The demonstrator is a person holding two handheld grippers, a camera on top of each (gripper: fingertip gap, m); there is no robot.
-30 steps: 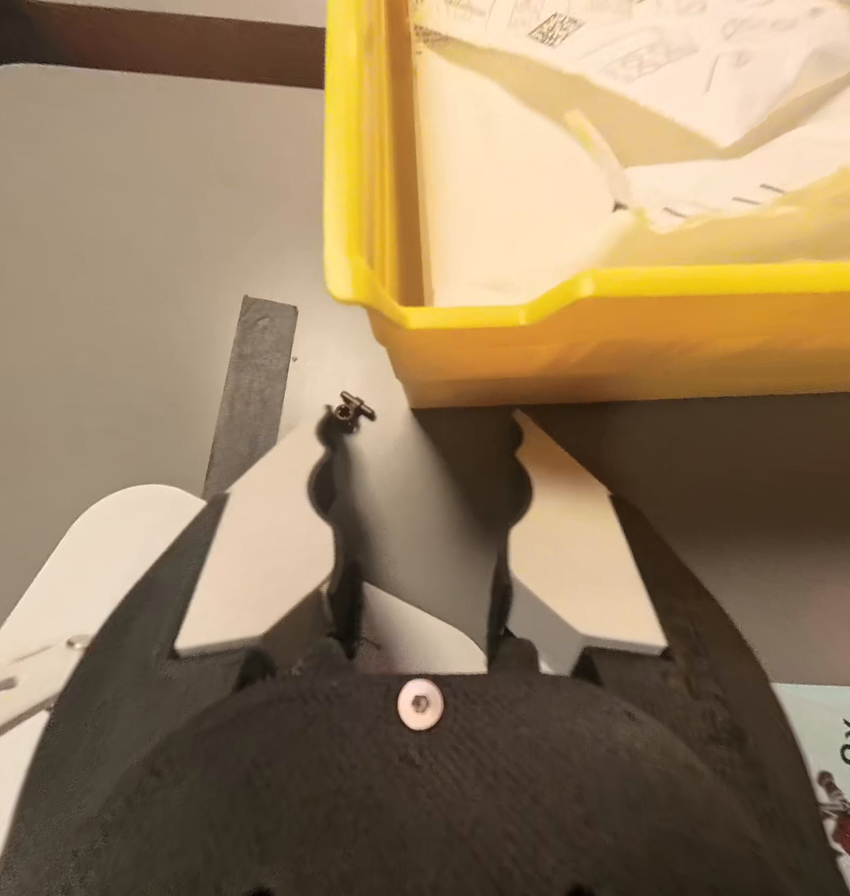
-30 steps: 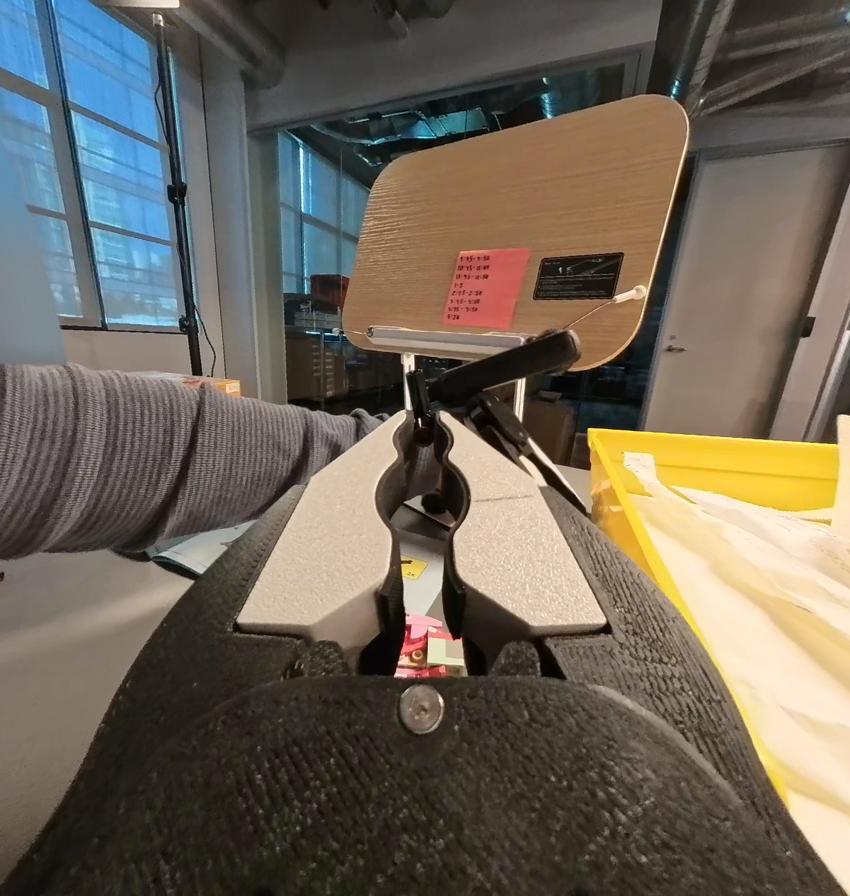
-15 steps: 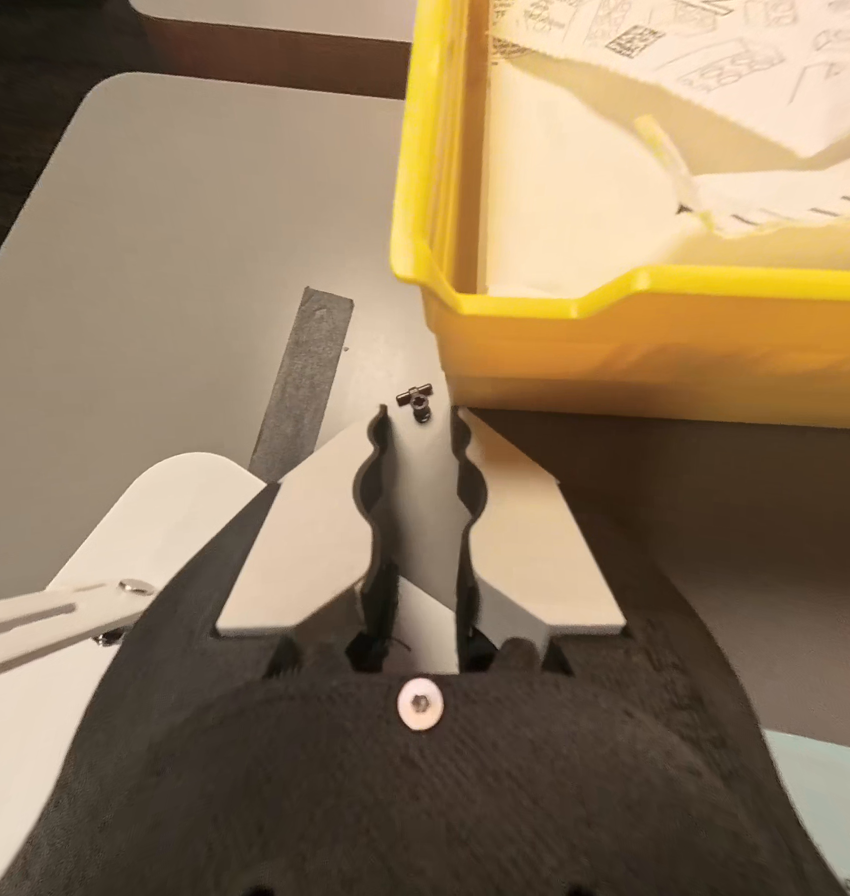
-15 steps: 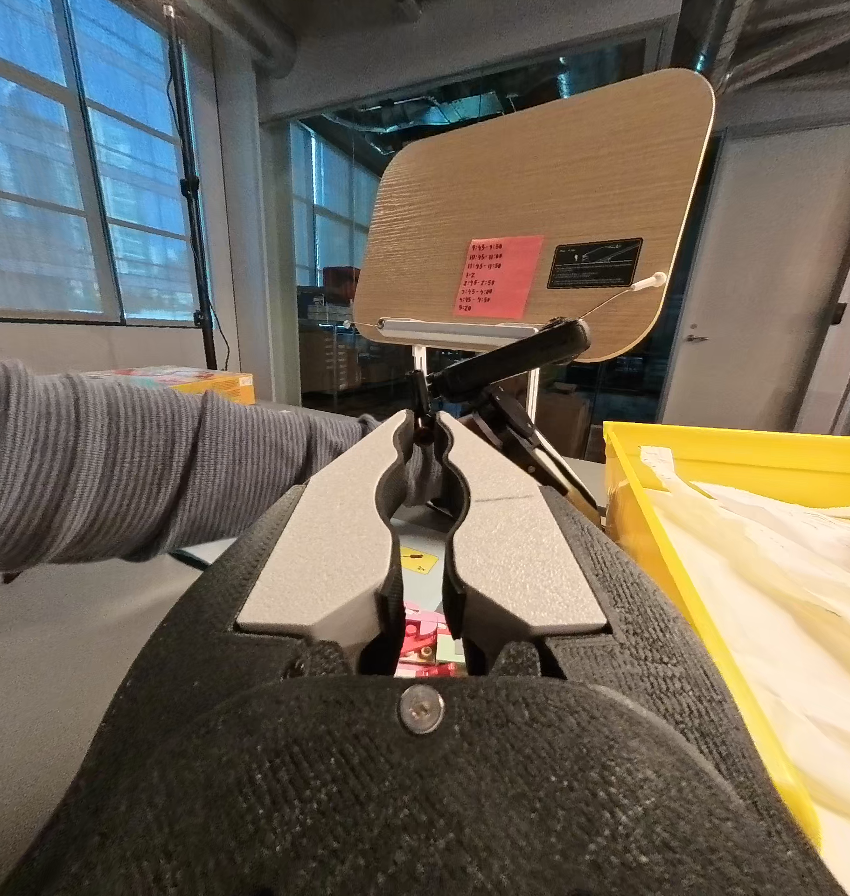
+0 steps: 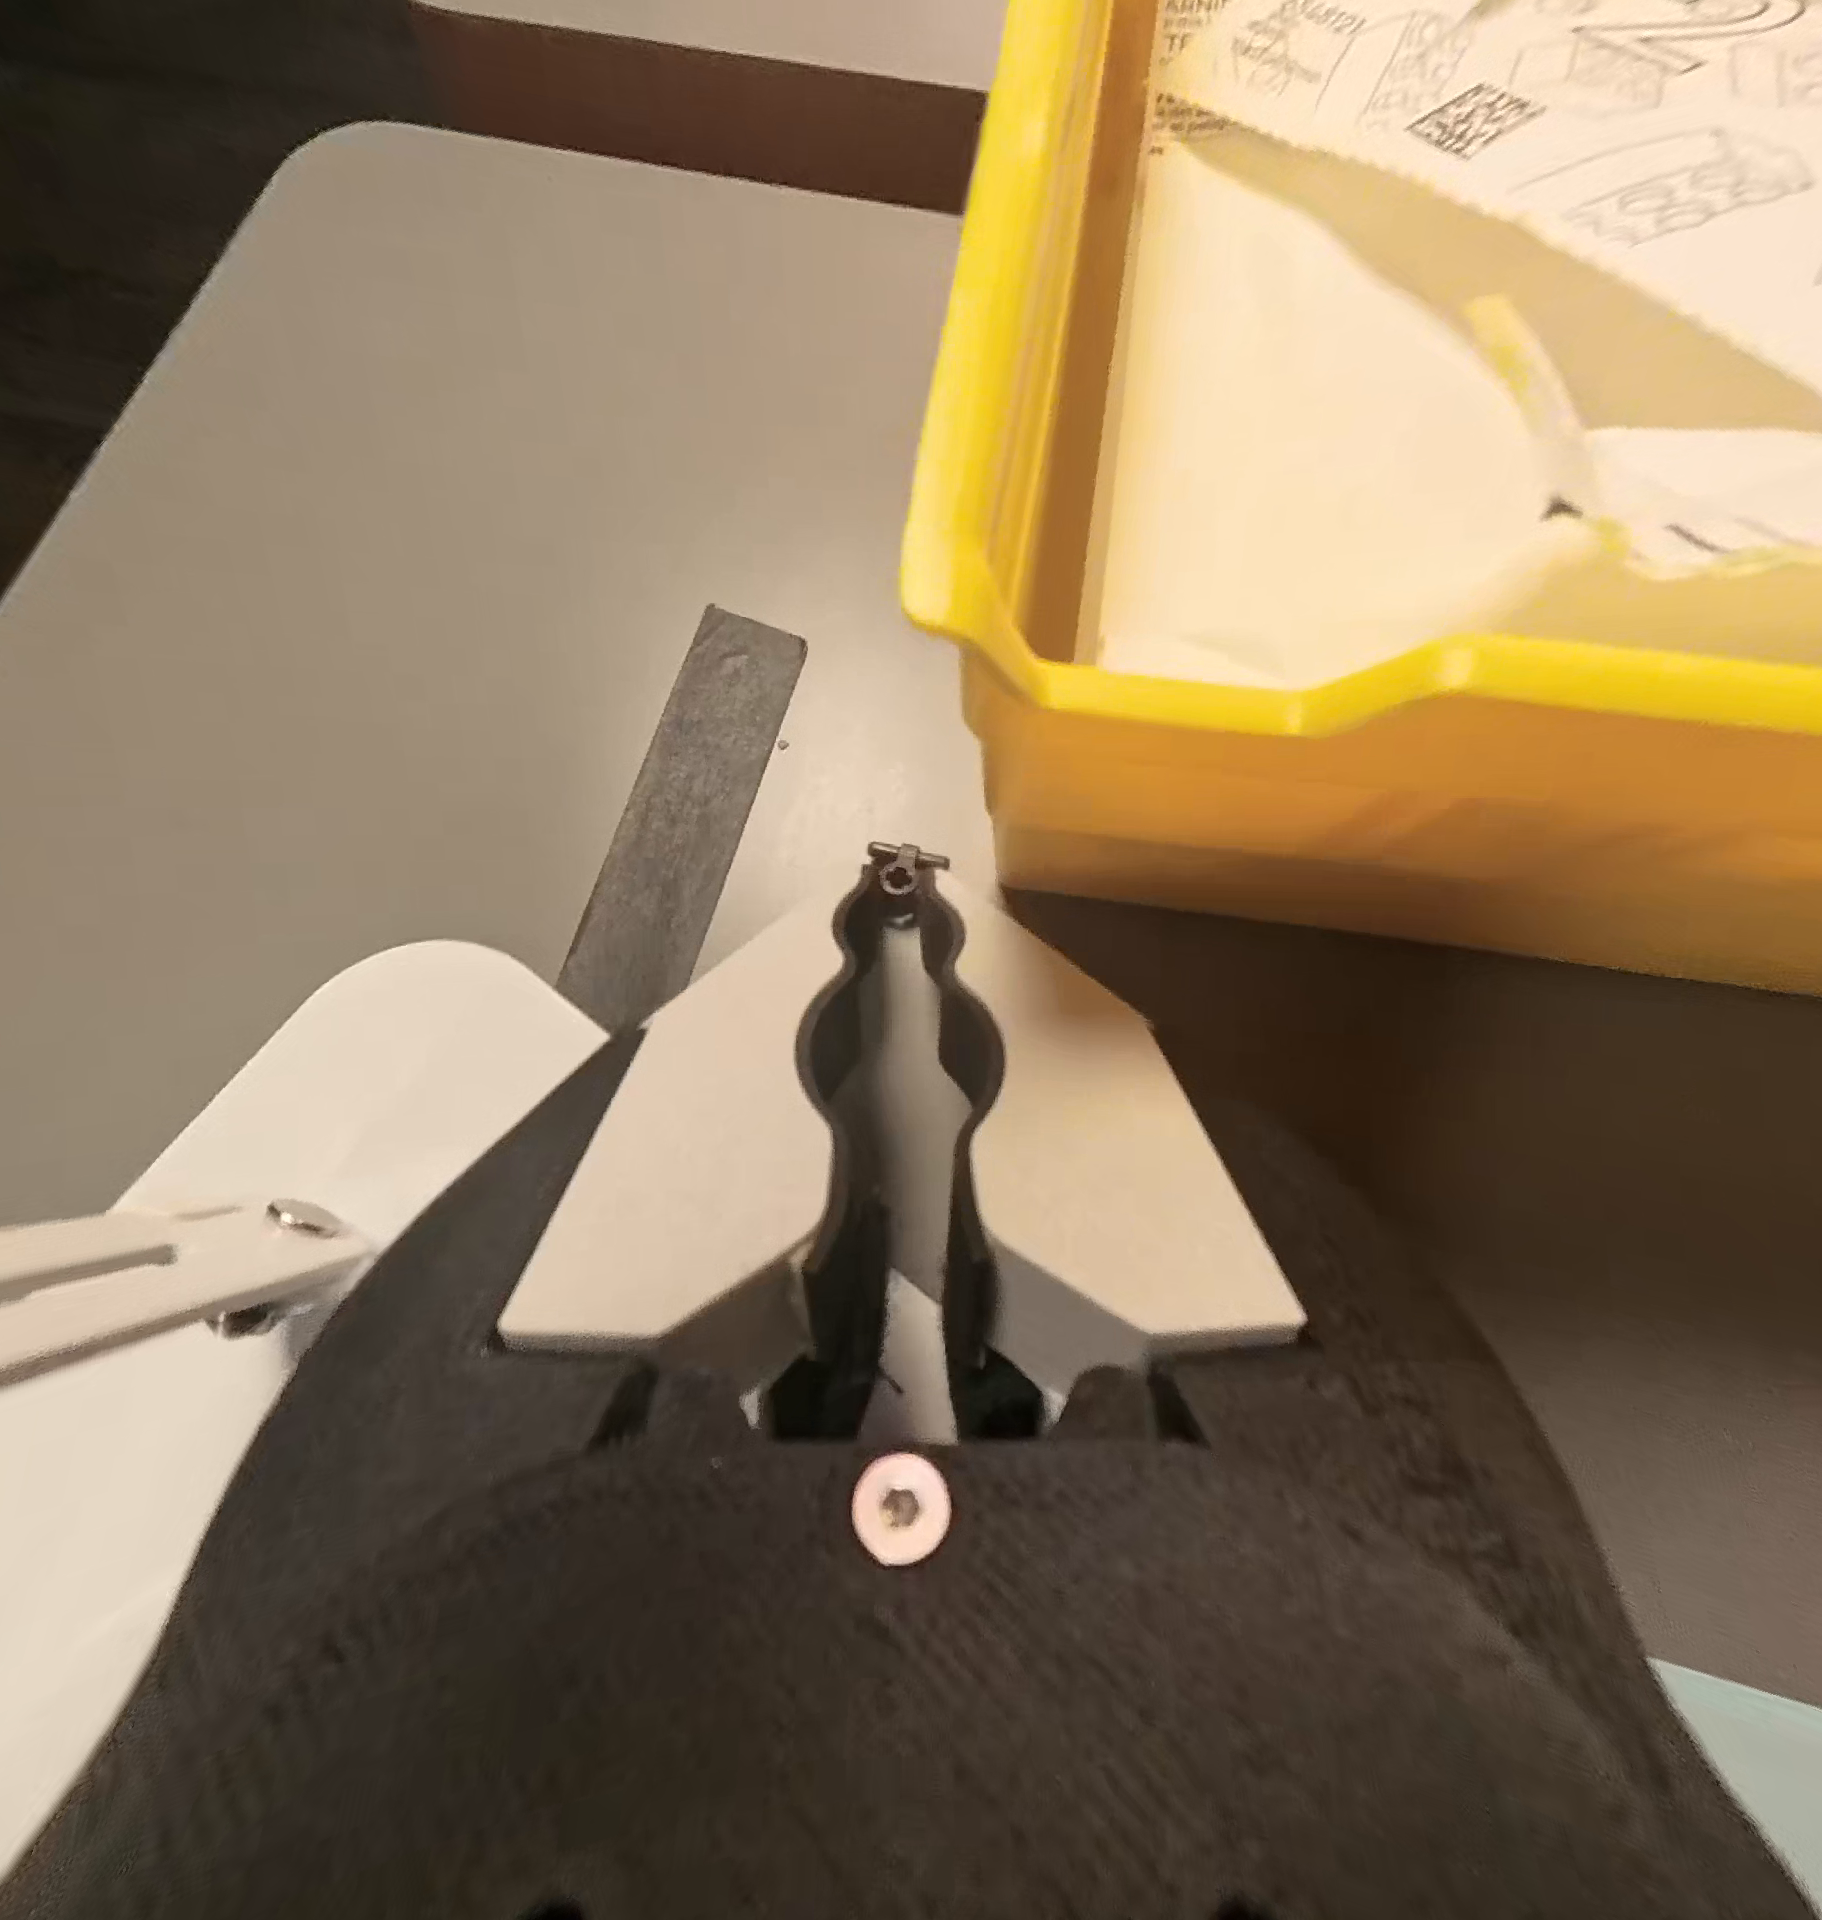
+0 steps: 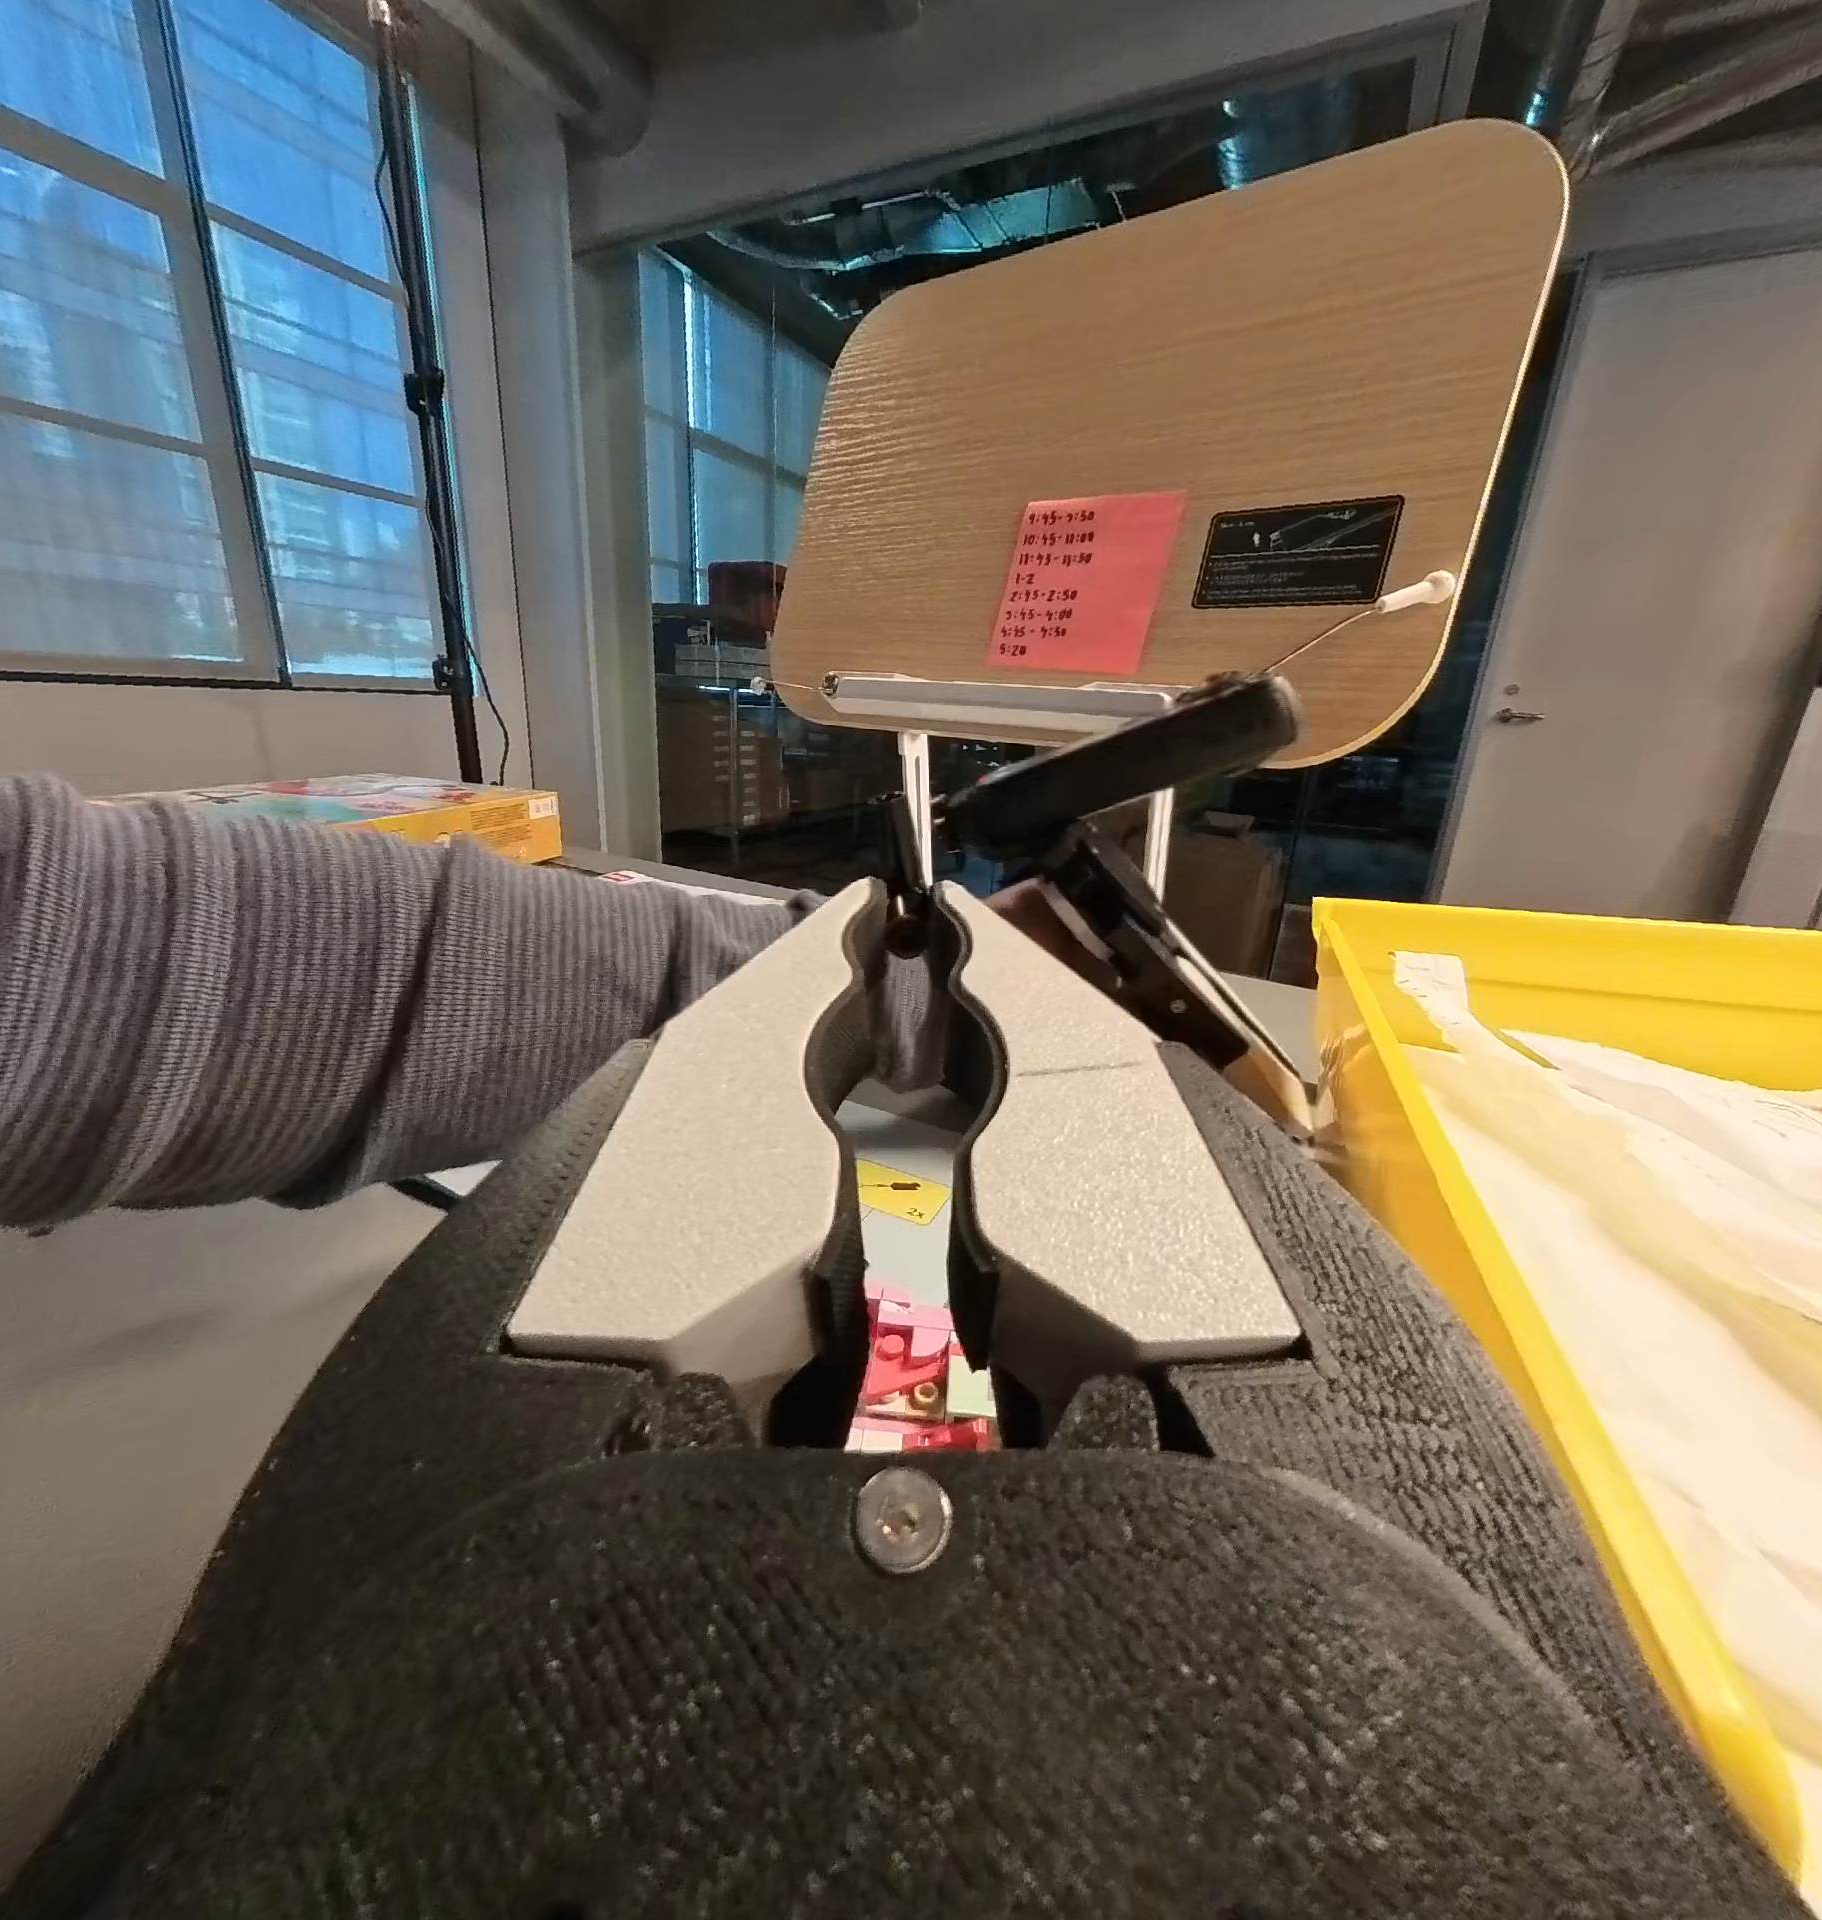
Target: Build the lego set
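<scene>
Dark metal or plastic, the tiny T-shaped pin [image 5: 905, 871] sits at the very tips of the left claw [image 5: 902, 883], whose fingers have come together on its round end; the crossbar pokes out just beyond the tips. It lies low over the grey tabletop [image 5: 419, 499], just beside the near corner of the yellow bin [image 5: 1302, 810], with a dark tape strip [image 5: 689, 821] to the left. White printed sheets [image 5: 1509, 156] fill the bin.

The right claw [image 6: 912, 914] is clamped on a thin black rod [image 6: 902, 842] that stands up out of its tips, lifted well above the tabletop. Beyond it are a grey sleeve [image 6: 263, 997], the other black tool [image 6: 1125, 769] and a tilted wooden board [image 6: 1198, 364] bearing a pink note and a black label. Pink bricks [image 6: 912, 1382] show below, between the fingers.

Both pieces look very light, stiff and smooth, so they would likely slip or flick away if pinched off-centre. The pin seems best taken across its round hub, the rod near its lower end. Neither looks fragile, but each is easy to drop and lose.
</scene>
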